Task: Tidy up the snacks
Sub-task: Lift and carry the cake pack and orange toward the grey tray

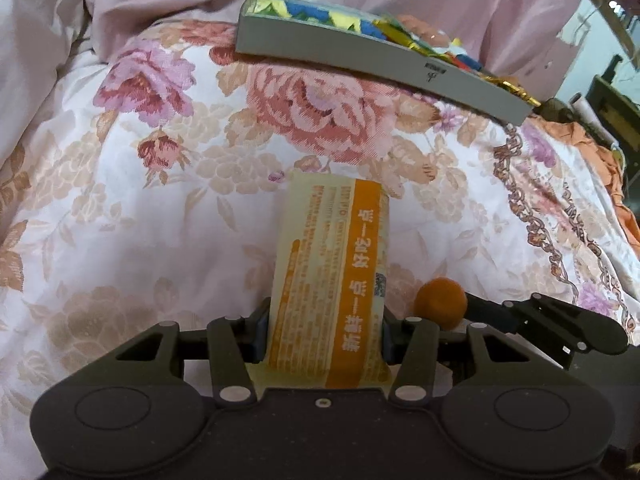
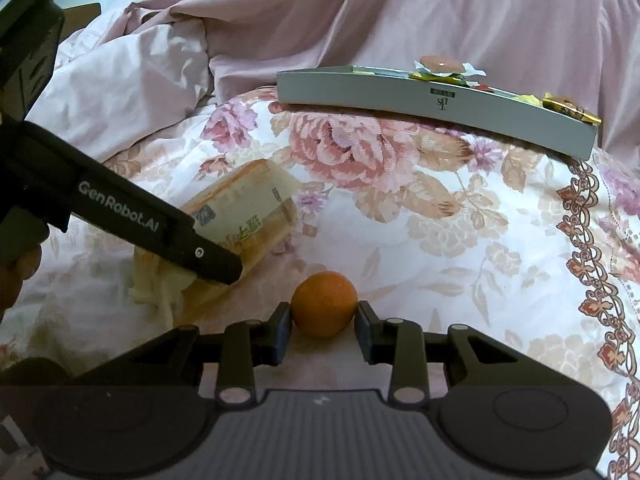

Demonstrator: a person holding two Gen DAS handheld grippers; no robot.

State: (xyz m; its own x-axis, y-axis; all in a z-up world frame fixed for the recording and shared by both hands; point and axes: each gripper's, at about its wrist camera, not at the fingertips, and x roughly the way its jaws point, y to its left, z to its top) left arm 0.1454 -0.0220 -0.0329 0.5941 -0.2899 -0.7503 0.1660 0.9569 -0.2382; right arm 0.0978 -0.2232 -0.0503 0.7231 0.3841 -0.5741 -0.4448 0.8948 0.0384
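I've got both hands loaded. My left gripper is pinching a wrapped snack pack, yellow-and-orange, standing up between the pads at bottom centre of the left view. My right gripper is clamped on a small orange fruit, low centre of the right view. The grey tray sits in the upper right of both views, on a hump of the floral quilt, already carrying a heap of bright wrappers.

Here's my worry: that tray looks tilted on soft bedding. If I press down while dropping anything in, I reckon it rocks and spills wrappers. The fruit is round and held only at its sides, so a jolt could pop it loose and let it roll down the quilt. The pack is soft film; squeezing harder may crush whatever's inside. The two grippers are also close together, the left one cutting across the left of the right view, so they could knock each other.

What I can't see: the tray's floor and any free room in it, the pack's front, and its lower end behind the gripper body. The print is too blurred to read.
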